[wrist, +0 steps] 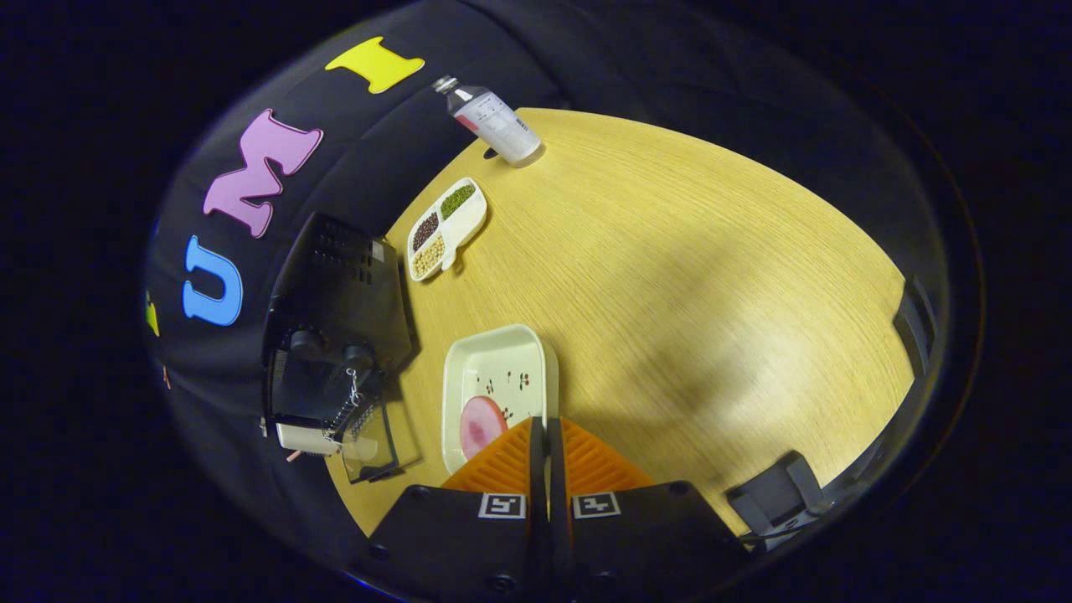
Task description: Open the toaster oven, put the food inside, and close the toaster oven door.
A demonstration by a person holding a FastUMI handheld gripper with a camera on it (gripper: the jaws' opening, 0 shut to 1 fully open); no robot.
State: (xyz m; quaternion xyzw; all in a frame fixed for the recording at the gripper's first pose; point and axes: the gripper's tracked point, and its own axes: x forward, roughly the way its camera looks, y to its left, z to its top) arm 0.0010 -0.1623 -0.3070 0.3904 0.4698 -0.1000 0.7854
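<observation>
Above the white dish, the gripper (540, 435) is held with its fingers pressed together and nothing pinched between them.

The toaster oven (335, 352) is seen with its glass door (373, 444) already dropped open on the wooden table (687, 276). The pink slice of food (479, 425) lies in the white dish (501, 368), just ahead of the fingertips. Loading appears to be the step in hand; next, the fingers would need to be spread and lowered around the slice.

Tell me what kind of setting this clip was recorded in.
Probably a staged kitchen-task booth: a wooden table holds a toaster oven with its door open, a white dish of food and a divided bean tray. The gripper is shut, empty.
</observation>
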